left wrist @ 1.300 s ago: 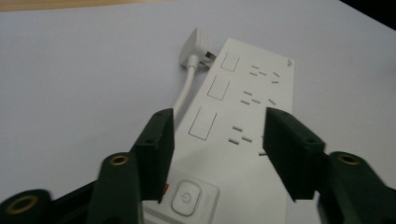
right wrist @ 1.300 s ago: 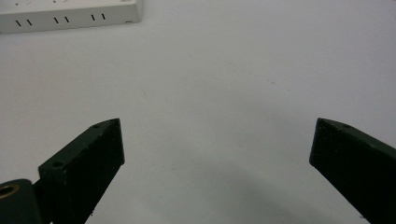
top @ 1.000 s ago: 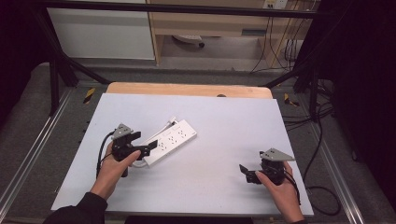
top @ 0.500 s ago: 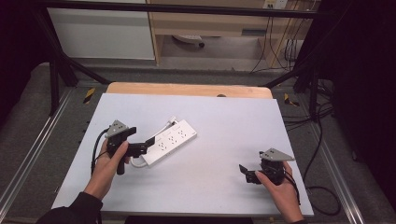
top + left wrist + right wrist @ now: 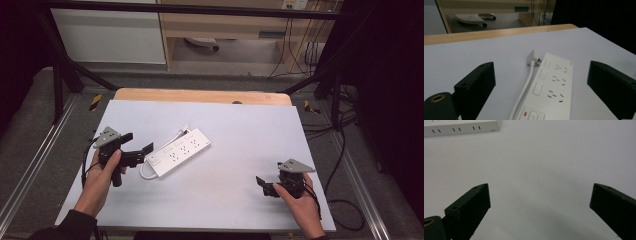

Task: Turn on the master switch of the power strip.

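Left gripper [image 5: 137, 142] held low at table's left, jaws spread, aimed at one white power strip [image 5: 181, 152] lying mid-table just beside it. Right gripper [image 5: 264, 186] rests near right, jaws wide apart, empty. One plug [image 5: 533, 58] beside the strip.

The power strip [image 5: 461, 126] is cut off by the top edge.

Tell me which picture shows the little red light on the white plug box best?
The left gripper view. The power strip lies close there, so the red mark beside its switch is plain. The high view shows the whole strip, too small to see the mark. The right gripper view shows just one edge.
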The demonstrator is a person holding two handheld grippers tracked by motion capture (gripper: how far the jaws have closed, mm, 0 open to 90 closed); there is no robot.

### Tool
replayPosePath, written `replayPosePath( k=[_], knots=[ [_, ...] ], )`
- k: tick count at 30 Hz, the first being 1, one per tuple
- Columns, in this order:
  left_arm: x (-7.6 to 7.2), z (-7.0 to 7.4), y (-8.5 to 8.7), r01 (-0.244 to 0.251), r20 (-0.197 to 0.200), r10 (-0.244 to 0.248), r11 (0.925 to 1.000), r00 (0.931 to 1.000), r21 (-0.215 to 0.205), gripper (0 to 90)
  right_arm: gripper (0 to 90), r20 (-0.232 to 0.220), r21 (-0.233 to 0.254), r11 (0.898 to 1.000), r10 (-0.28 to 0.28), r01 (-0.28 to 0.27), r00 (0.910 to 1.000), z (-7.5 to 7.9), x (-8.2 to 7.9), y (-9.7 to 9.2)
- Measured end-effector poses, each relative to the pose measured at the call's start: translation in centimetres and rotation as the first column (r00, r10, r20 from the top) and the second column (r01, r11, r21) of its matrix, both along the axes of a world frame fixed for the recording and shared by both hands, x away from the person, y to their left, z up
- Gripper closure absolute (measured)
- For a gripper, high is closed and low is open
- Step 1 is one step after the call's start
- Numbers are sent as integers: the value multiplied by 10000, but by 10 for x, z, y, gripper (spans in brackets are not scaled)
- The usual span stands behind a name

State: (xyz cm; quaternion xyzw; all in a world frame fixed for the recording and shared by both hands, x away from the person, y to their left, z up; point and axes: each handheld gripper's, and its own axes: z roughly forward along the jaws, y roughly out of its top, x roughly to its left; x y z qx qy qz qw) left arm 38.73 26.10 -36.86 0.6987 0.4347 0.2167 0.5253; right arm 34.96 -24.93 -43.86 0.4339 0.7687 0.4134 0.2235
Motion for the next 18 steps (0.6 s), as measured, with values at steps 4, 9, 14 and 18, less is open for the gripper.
replayPosePath(
  k=[4, 9, 14, 18],
  knots=[
    [-3, 3, 8, -117, 87, 118, 9999, 9999, -38, 80, 36, -43, 11, 10000, -10, 10, 10000, 0, 0, 0],
    [-9, 5, 17, -235, 189, 235, 9997, 9995, -16, 80, 36, -42, 13, 10000, -16, 16, 10000, 0, 0, 0],
    [-16, 5, 24, -318, 252, 318, 9995, 9992, -27, 80, 36, -36, 24, 10000, -11, 12, 10000, 0, 0, 0],
    [-20, 4, 29, -381, 296, 385, 9992, 9988, -110, 80, 36, -40, 15, 10000, -12, 12, 10000, 0, 0, 0]
  ],
)
